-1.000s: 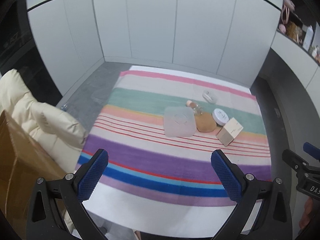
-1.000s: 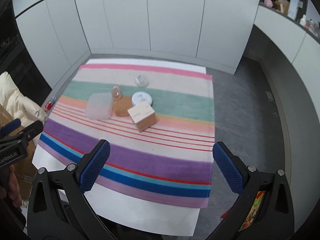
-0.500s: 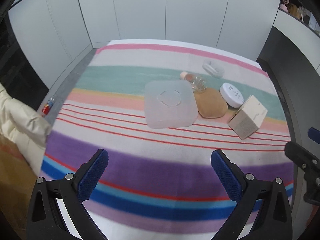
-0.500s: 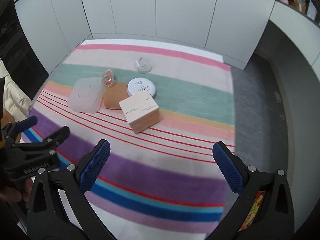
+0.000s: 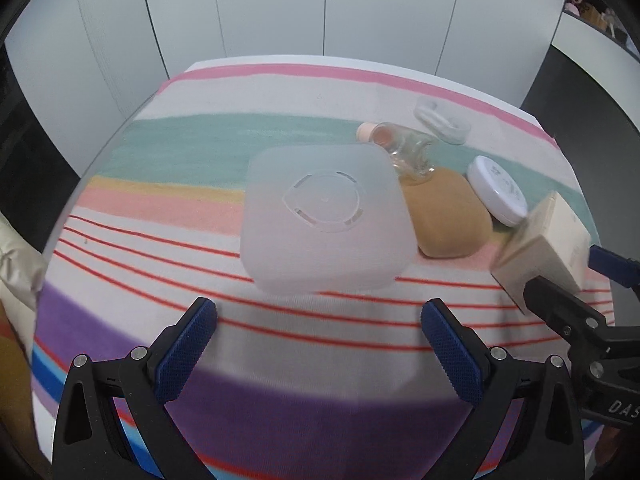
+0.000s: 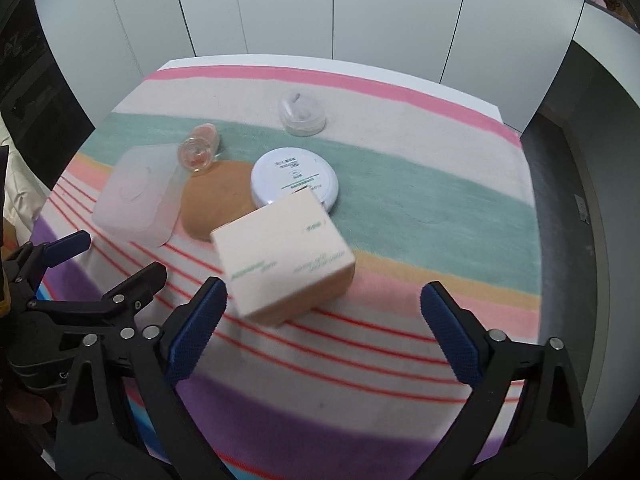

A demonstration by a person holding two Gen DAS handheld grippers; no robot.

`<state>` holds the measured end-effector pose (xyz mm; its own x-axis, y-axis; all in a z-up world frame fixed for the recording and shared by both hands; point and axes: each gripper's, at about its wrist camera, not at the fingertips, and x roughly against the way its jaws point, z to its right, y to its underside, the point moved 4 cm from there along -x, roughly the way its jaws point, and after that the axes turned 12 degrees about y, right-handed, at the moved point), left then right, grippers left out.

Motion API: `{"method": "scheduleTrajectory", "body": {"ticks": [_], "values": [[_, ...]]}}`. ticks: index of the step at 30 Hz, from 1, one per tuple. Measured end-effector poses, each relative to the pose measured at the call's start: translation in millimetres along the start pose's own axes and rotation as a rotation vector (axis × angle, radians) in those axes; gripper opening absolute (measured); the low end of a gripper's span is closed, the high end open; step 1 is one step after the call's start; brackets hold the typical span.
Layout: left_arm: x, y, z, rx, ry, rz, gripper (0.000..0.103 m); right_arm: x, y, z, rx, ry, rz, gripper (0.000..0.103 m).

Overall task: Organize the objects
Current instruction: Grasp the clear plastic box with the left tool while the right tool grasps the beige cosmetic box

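Observation:
On a striped cloth (image 5: 160, 152) lie a translucent square box (image 5: 324, 216), a small glass bottle with a pink cap (image 5: 396, 144), a tan pad (image 5: 448, 216), a white round compact (image 5: 496, 190), a clear round case (image 5: 440, 120) and a beige carton (image 5: 544, 248). My left gripper (image 5: 318, 344) is open just short of the square box. My right gripper (image 6: 324, 332) is open just short of the carton (image 6: 284, 252). The right wrist view also shows the compact (image 6: 294, 178), pad (image 6: 216, 200), bottle (image 6: 198, 150), clear case (image 6: 302, 114) and square box (image 6: 136, 196).
White cabinet doors (image 6: 320, 12) stand behind the table. Grey floor (image 6: 576, 184) lies to the right. A cream padded jacket (image 5: 16, 276) is at the left edge. Each gripper shows in the other's view, left gripper (image 6: 80, 276) and right gripper (image 5: 576, 300).
Both grippers have moved forward and down toward the objects, which now look much larger. The left one closed in on the square box, the right one on the carton. Both stayed open.

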<state>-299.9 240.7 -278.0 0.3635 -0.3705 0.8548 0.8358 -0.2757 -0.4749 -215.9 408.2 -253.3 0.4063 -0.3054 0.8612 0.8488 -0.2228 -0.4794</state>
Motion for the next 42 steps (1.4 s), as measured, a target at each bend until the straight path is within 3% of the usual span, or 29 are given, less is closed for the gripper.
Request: {"method": "scheduleTrajectory", "body": {"ticks": [5,12,15,17,18,22,32,35,42], "values": [[-5,-10,0,-0.011,-0.007,0.041,0.103,-14,-11,4,-0.017,-0.007,0.012,0.095],[-14,-24,-2,0.000,-0.028,0.066,0.103,-27,-20,2,-0.030,-0.019,0.006,0.071],[-14,-27,-6,0.022,-0.036,0.082,0.101,-25,-22,-2,-0.022,-0.017,0.025,0.056],[-12,-29,-6,0.025,-0.047,0.089,0.092,-24,-22,-5,-0.018,-0.012,0.023,0.055],[-12,-31,-4,0.015,-0.044,0.089,0.083,-23,-21,-6,-0.016,-0.011,0.016,0.055],[-8,-33,-2,0.023,-0.018,0.070,0.082,-14,-23,-6,-0.021,-0.018,0.010,0.054],[28,-29,3,0.031,-0.039,0.050,0.082,25,-22,3,-0.044,-0.017,-0.006,0.054],[39,-25,3,0.072,-0.019,0.019,0.082,37,-18,6,-0.046,-0.012,-0.022,0.054],[82,-21,11,0.063,-0.013,0.040,0.082,74,-10,14,-0.084,-0.021,-0.042,0.054]]}}
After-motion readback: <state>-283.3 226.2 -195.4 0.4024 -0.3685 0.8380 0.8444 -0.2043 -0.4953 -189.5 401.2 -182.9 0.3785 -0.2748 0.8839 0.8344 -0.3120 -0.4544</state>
